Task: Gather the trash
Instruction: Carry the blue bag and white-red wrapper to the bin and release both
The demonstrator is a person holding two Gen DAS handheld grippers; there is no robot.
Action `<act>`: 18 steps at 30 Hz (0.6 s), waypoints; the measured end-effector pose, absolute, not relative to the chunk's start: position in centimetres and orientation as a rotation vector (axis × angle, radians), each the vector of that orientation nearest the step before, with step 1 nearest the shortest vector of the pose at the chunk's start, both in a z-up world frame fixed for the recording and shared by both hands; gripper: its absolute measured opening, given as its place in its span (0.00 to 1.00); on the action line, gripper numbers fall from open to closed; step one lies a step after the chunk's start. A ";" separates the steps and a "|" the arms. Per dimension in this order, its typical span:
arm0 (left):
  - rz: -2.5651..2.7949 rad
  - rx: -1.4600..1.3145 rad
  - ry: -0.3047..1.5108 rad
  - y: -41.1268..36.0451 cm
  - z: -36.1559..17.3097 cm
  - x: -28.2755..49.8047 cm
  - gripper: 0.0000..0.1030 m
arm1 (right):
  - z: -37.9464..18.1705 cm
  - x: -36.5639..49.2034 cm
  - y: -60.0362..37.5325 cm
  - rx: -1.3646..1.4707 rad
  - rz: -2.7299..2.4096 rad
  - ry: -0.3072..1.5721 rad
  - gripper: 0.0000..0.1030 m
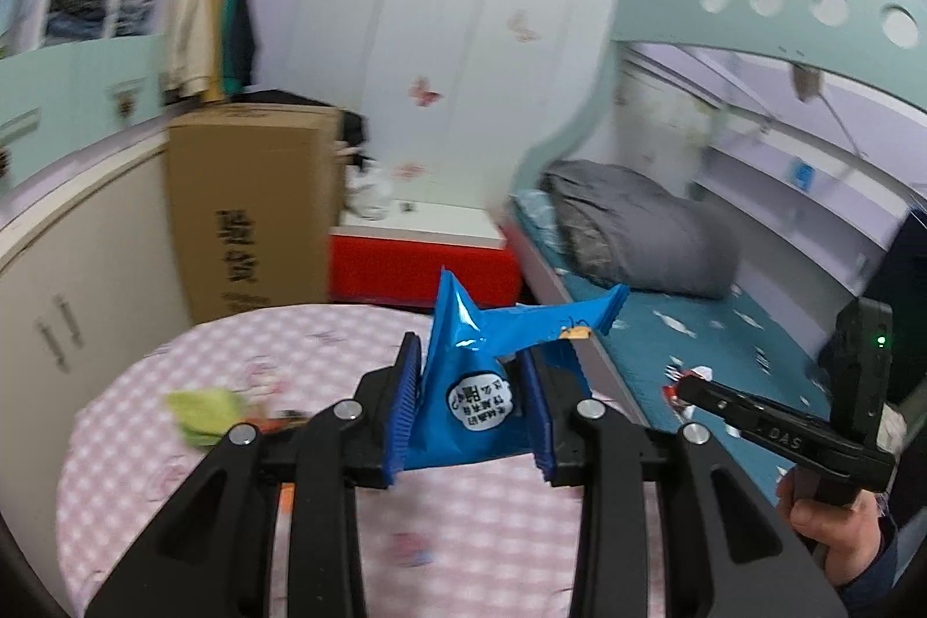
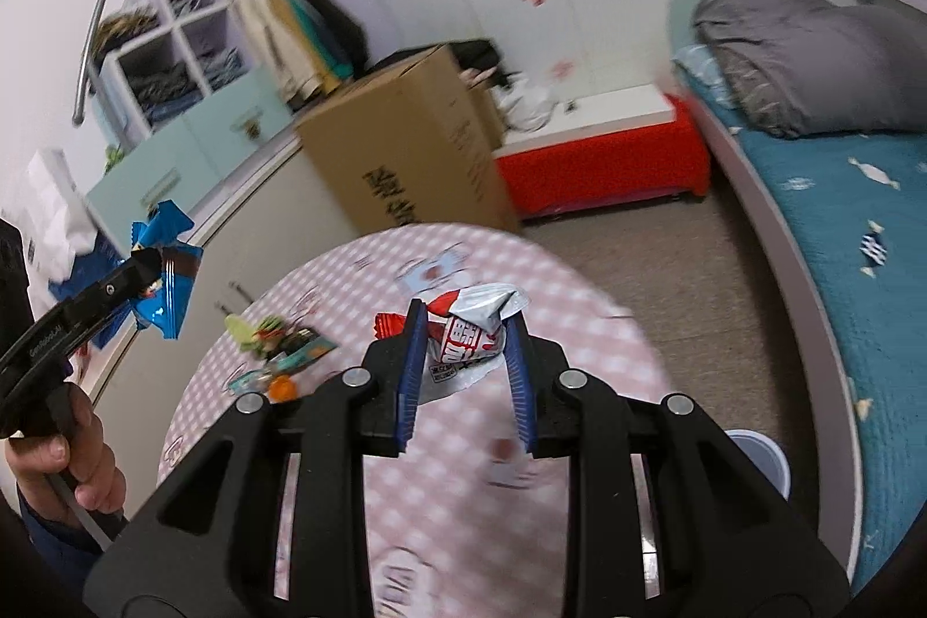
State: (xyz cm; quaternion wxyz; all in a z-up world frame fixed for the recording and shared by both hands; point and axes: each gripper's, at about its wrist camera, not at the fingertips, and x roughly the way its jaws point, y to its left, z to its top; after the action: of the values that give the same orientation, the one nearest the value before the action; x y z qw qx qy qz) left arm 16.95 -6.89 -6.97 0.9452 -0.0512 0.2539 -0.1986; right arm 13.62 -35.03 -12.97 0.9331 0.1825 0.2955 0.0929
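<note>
My left gripper (image 1: 470, 375) is shut on a blue snack wrapper (image 1: 475, 375) and holds it above the round table with the pink checked cloth (image 1: 174, 473). My right gripper (image 2: 463, 334) is shut on a red and white wrapper (image 2: 469, 334), also above the table (image 2: 550, 282). The left gripper with the blue wrapper (image 2: 165, 282) shows at the left of the right wrist view. The right gripper with its wrapper (image 1: 686, 383) shows at the right of the left wrist view. More wrappers lie on the table: a green one (image 1: 205, 412) and a small pile (image 2: 278, 346).
A tall cardboard box (image 1: 255, 207) stands behind the table, next to a cream cabinet (image 1: 69, 282). A red platform (image 1: 423, 259) and a bed with a teal cover (image 2: 840, 224) and grey duvet are at the right. A white bin (image 2: 759, 461) stands on the floor by the table.
</note>
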 end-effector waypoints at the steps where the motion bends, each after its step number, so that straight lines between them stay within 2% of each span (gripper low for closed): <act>1: -0.437 -0.095 0.521 -8.9 -6.9 16.9 0.32 | -13.0 13.2 -36.1 0.384 0.173 0.598 0.26; 9: -0.638 -0.028 0.597 -22.0 -8.7 16.5 0.32 | -15.6 8.5 -46.6 0.486 -0.018 0.584 0.26; 18: -0.751 0.046 0.760 -33.2 -15.0 16.8 0.32 | -23.3 5.5 -55.6 0.638 -0.182 0.677 0.26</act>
State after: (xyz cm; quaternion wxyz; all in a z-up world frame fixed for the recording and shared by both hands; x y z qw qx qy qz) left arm 16.77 -33.20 -14.98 0.8604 0.0219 0.3623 -0.3578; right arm 5.45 -55.62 -23.29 0.8898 0.3071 0.3260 -0.0878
